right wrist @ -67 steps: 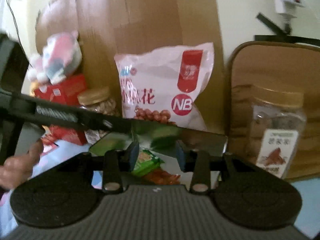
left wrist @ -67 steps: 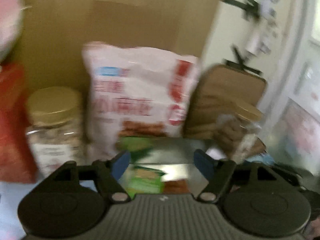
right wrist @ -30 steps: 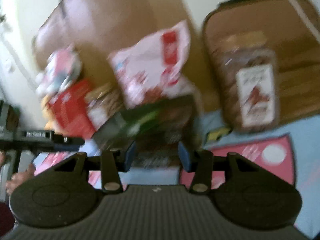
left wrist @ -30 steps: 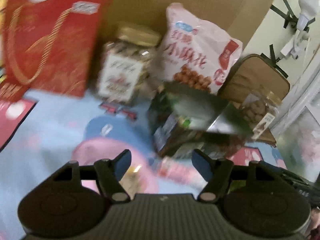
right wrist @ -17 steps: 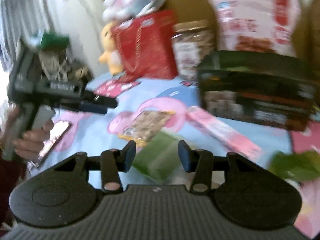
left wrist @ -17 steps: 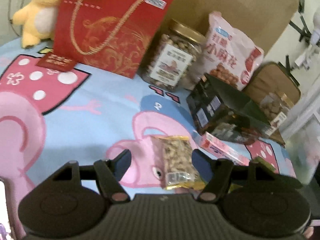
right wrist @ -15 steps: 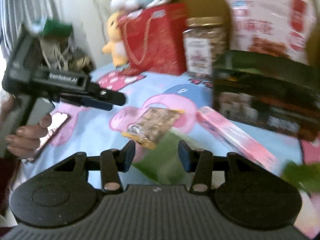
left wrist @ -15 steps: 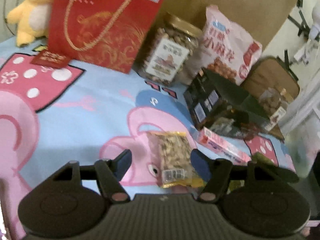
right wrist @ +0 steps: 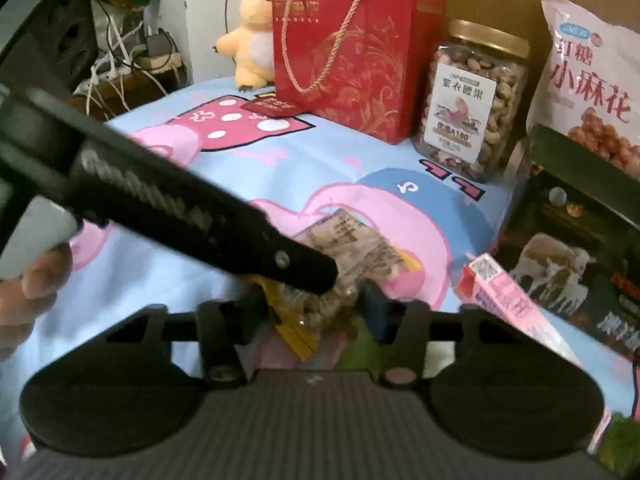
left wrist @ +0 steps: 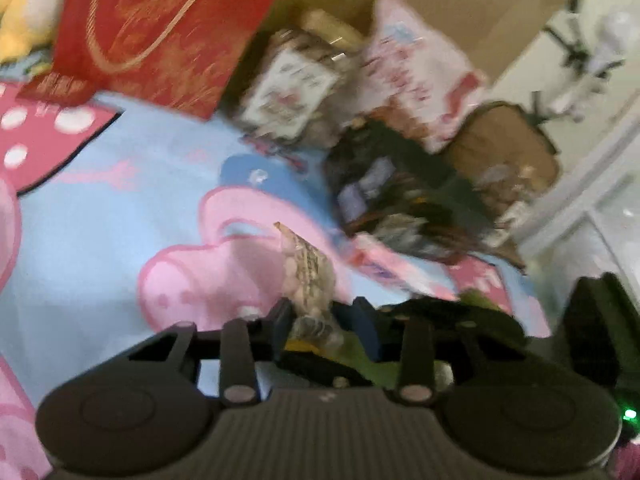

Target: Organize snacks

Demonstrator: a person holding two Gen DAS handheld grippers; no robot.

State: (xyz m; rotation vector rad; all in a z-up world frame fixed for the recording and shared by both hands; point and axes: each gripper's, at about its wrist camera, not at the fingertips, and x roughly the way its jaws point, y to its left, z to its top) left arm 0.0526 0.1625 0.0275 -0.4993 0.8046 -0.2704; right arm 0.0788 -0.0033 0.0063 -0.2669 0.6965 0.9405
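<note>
Left gripper [left wrist: 325, 322] fingers, spread half a second ago, now clenched on clear yellow-edged nut packet [left wrist: 306, 270], lifting it; right gripper [right wrist: 314, 308] fingers released, empty.

Yellow plush chick [right wrist: 251, 46], tangled cables [right wrist: 120, 68]

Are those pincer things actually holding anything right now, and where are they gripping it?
The left gripper pinches the small nut packet at its near end, by the yellow edge. The right gripper is open around that packet without gripping it.
</note>
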